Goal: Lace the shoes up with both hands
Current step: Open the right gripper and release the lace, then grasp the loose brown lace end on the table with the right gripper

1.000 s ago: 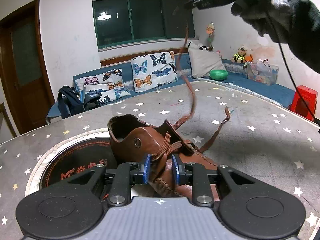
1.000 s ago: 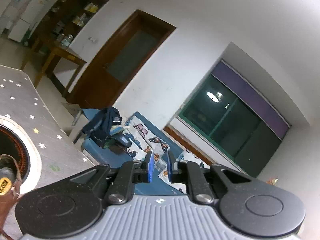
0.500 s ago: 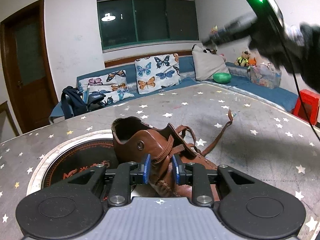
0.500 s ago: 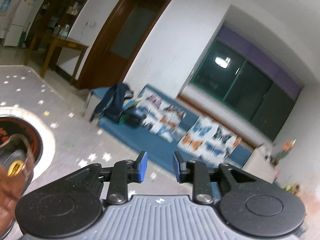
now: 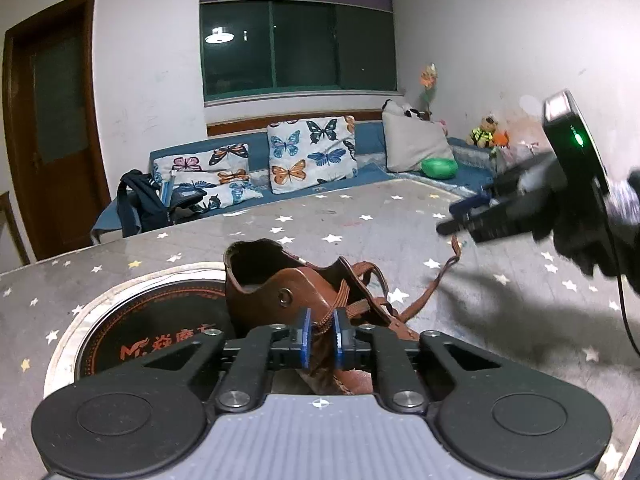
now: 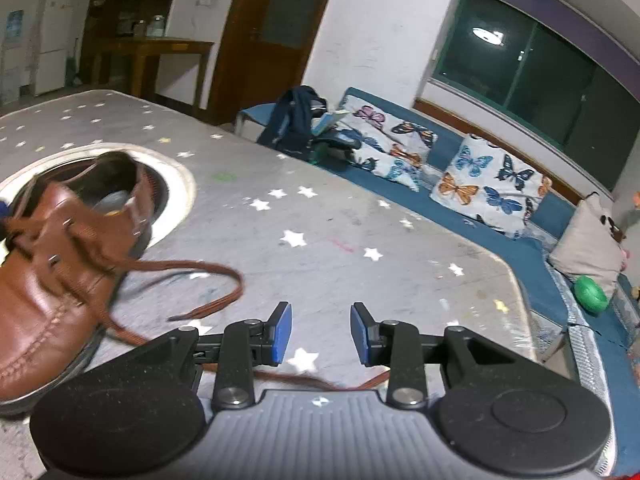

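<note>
The star-patterned tabletop (image 6: 360,216) carries a brown leather shoe (image 6: 44,280), which lies partly over a round inset plate (image 5: 132,336). One loose lace end (image 6: 208,304) trails across the surface from the eyelets toward the right gripper (image 6: 320,334).

The left gripper (image 5: 320,332) sits over the shoe's throat. Its fingers have just been closing and now appear clenched on a crossing strand of lace (image 5: 326,322). That hold should stay firm, so the rows already threaded do not slacken.

The right gripper is low over the tabletop. Its fingers have just been opening and stand released, with nothing between them. A stretch of lace runs under its body.

The step in hand is probably to pick up the free end. It would go best taken near the tip, with the blue pads (image 6: 280,332) square across it, then lifted without jerking the shoe.
</note>
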`<control>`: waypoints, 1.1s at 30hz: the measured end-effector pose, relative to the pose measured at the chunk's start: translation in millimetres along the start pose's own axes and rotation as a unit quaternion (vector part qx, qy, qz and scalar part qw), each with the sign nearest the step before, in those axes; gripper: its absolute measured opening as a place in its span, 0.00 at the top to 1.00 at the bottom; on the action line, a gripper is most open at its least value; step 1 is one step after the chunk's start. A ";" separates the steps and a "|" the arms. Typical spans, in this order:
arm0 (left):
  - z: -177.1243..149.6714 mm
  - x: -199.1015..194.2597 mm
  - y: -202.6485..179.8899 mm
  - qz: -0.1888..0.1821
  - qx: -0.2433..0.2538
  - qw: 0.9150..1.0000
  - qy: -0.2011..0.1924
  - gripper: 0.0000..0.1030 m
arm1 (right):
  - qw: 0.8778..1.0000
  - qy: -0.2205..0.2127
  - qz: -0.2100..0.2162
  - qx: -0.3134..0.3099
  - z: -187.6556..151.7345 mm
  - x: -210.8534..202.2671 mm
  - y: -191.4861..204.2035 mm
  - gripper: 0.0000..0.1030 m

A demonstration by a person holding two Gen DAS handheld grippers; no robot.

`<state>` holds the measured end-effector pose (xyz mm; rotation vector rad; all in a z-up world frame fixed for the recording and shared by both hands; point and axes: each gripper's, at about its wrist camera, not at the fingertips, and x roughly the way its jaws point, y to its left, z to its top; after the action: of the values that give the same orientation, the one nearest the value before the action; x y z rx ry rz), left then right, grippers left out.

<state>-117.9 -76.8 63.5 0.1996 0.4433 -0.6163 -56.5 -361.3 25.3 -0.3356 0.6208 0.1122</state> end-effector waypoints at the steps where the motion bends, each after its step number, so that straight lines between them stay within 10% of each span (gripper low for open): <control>1: 0.5 0.4 0.8 0.001 0.000 1.000 0.001 0.89 | 1.000 0.003 0.004 0.002 -3.0 -1.3 3.6 0.68; 19: 12.1 -0.8 -13.5 0.014 -0.005 1.000 -0.026 0.86 | 0.981 0.007 -0.002 0.192 -36.9 4.0 -28.1 0.67; 33: 11.7 2.3 -59.7 -0.058 0.056 0.997 -0.008 0.81 | 0.995 0.014 0.092 0.030 -53.9 -13.4 36.0 0.64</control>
<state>-147.9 -129.4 69.8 0.2774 0.4060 -0.7567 -104.4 -345.8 -17.7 -0.2213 0.6819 0.2651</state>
